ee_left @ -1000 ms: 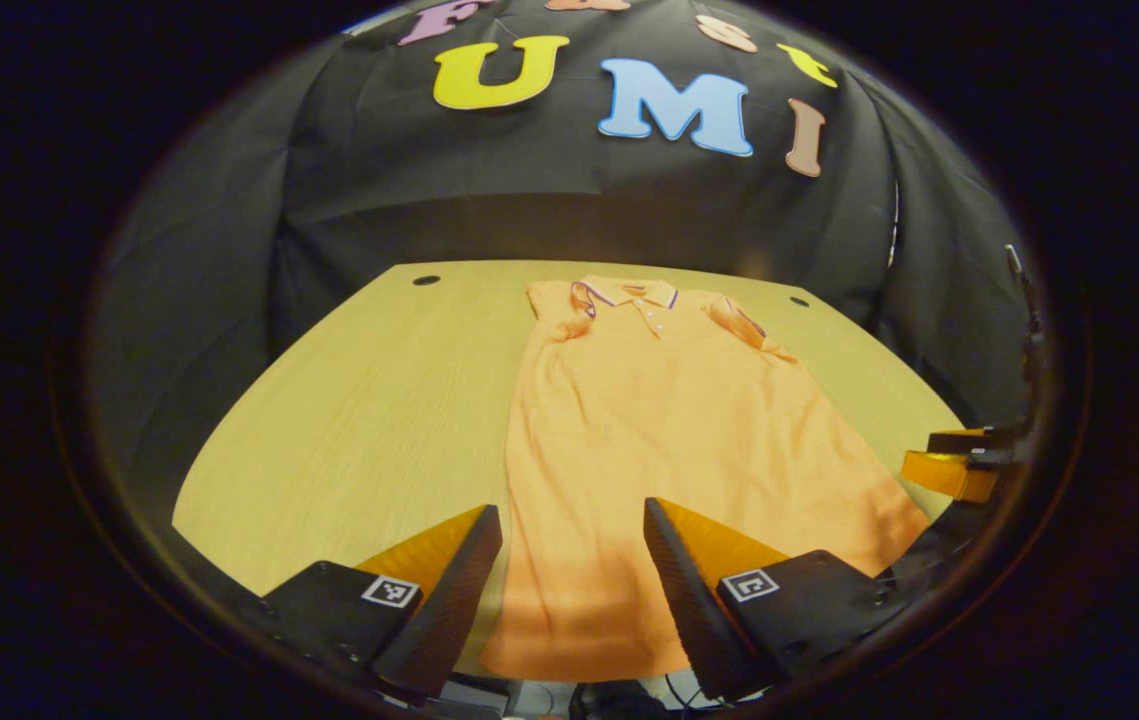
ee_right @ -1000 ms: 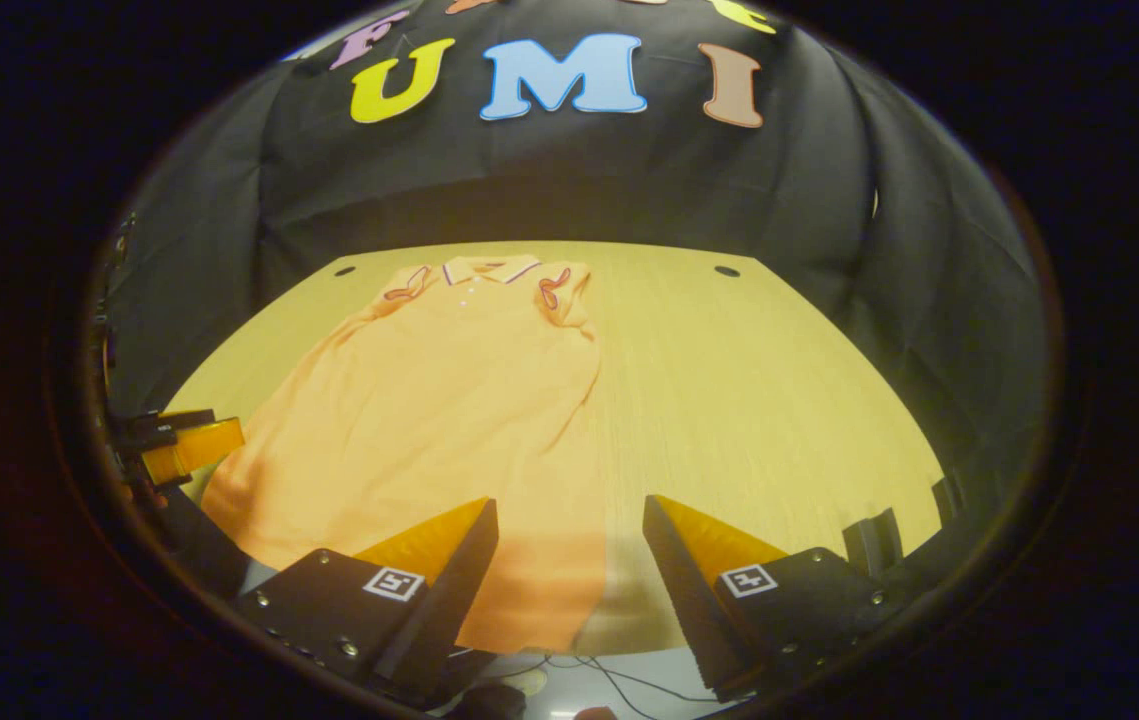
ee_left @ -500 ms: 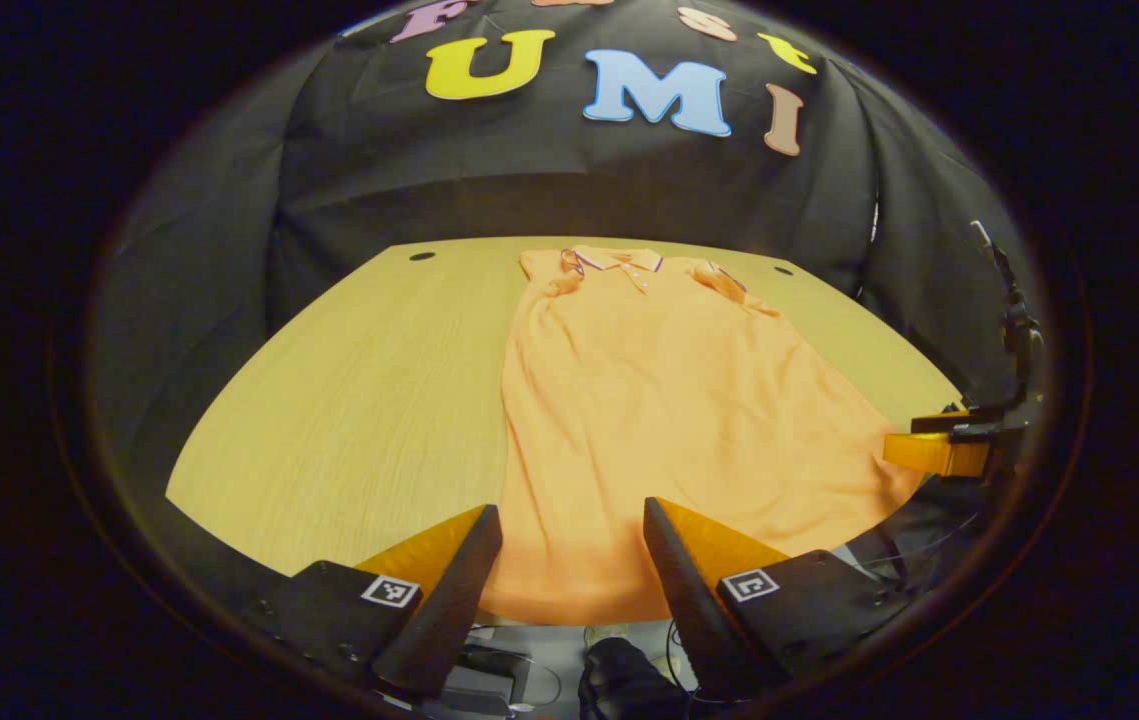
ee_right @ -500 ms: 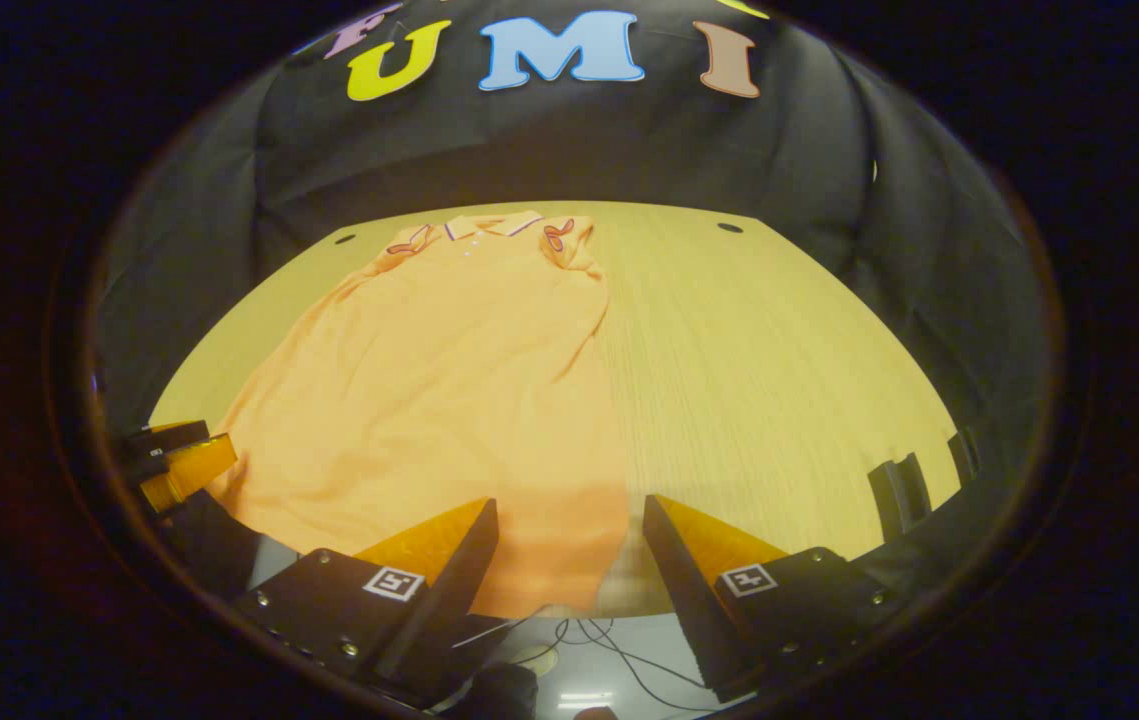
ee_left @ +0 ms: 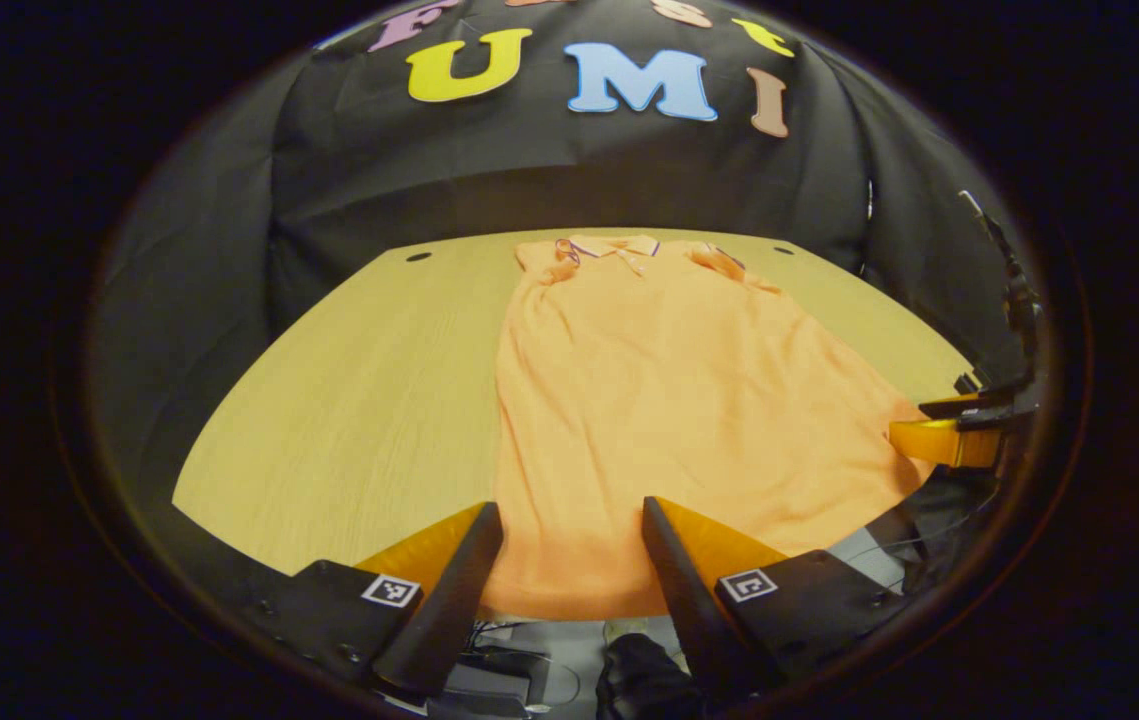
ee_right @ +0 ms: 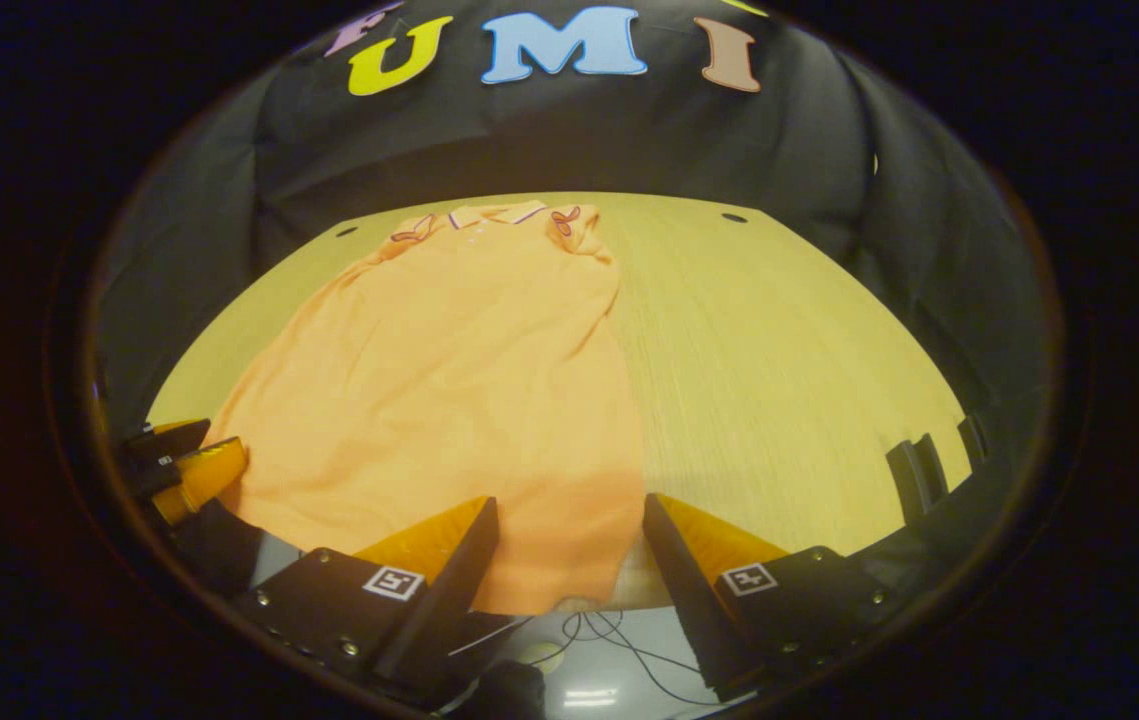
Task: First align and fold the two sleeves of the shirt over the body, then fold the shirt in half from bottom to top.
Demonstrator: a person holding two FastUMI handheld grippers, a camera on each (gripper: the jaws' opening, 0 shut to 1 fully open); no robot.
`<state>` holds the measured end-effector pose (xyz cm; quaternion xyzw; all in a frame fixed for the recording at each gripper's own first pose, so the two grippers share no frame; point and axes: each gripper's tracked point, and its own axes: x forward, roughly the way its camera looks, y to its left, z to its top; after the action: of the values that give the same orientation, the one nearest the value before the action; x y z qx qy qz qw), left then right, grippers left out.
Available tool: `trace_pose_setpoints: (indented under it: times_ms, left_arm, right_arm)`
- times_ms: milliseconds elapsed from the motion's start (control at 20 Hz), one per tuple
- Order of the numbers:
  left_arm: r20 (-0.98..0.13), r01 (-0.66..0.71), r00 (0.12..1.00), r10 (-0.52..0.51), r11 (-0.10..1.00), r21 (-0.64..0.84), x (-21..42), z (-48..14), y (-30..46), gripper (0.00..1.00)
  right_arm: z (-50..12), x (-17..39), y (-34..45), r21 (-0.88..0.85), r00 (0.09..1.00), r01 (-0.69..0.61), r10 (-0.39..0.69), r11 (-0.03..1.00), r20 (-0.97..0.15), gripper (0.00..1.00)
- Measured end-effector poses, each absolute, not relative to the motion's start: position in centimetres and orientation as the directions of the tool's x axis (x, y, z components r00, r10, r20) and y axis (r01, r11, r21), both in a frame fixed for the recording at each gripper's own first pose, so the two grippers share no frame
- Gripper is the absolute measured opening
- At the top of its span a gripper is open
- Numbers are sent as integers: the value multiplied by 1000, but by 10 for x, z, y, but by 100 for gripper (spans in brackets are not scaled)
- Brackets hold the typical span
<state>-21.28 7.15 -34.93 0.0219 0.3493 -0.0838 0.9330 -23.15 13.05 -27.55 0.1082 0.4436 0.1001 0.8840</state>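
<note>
L gripper (ee_left: 569,520) level, pointing fwd, jaws wide apart w/ nothing between them. R gripper (ee_right: 569,515) same pose, jaws also spread. Each shows at the edge of the other's view: R (ee_left: 954,430), L (ee_right: 179,465).

A shirt (ee_left: 669,400) of soft, matt orange knit cloth lies on a desk (ee_left: 359,400) of smooth pale wood with fine straight grain. The wall (ee_left: 549,170) behind is matt black cloth, creased into loose folds.
</note>
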Motion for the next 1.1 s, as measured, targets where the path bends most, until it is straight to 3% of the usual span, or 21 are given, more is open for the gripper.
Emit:
trace_pose_setpoints:
  times_ms: [50, 100, 150, 200, 300, 350, 400, 450, 500, 550, 600, 1100]
  left_arm:
    - [-654, 168, 744, -137, 986, -15, -212, -350, 71, 93]
    - [-652, 161, 746, -132, 987, -15, -211, -350, 71, 73]
    - [-654, 170, 744, -140, 985, -17, -211, -351, 68, 67]
    - [-651, 164, 747, -134, 986, -14, -211, -351, 67, 62]
    - [-649, 161, 748, -137, 987, -22, -210, -350, 64, 31]
    - [-653, 149, 746, -128, 989, -23, -210, -351, 66, 24]
    - [-663, 154, 737, -133, 988, -27, -210, -350, 63, 12]
    - [-668, 150, 734, -124, 989, -18, -209, -350, 63, 13]
    - [-680, 139, 724, -115, 990, -20, -208, -350, 63, 6]
    - [-689, 138, 716, -110, 990, -14, -208, -350, 61, 6]
    - [-697, 134, 710, -103, 991, -10, -207, -348, 61, 6]
    - [-632, 142, 769, -90, 989, 31, -171, -290, 36, 6]
  right_arm:
    - [-275, -230, 133, 282, 586, -82, 275, 956, -762, 92]
    - [-272, -229, 135, 285, 588, -80, 276, 955, -760, 81]
    - [-274, -229, 136, 288, 590, -79, 277, 954, -758, 74]
    - [-276, -230, 135, 297, 593, -71, 280, 952, -755, 63]
    - [-273, -235, 131, 318, 595, -55, 286, 947, -751, 44]
    - [-273, -237, 132, 339, 593, -38, 294, 940, -749, 35]
    - [-272, -237, 133, 367, 588, -18, 307, 930, -749, 18]
    - [-272, -235, 135, 395, 581, -2, 323, 919, -748, 9]
    - [-272, -235, 135, 419, 569, 3, 342, 908, -747, 7]
    - [-271, -237, 134, 443, 562, 25, 354, 896, -747, 7]
    - [-269, -234, 134, 456, 554, 21, 369, 890, -746, 0]
    - [-213, -198, 114, 405, 640, -118, 381, 907, -667, 0]
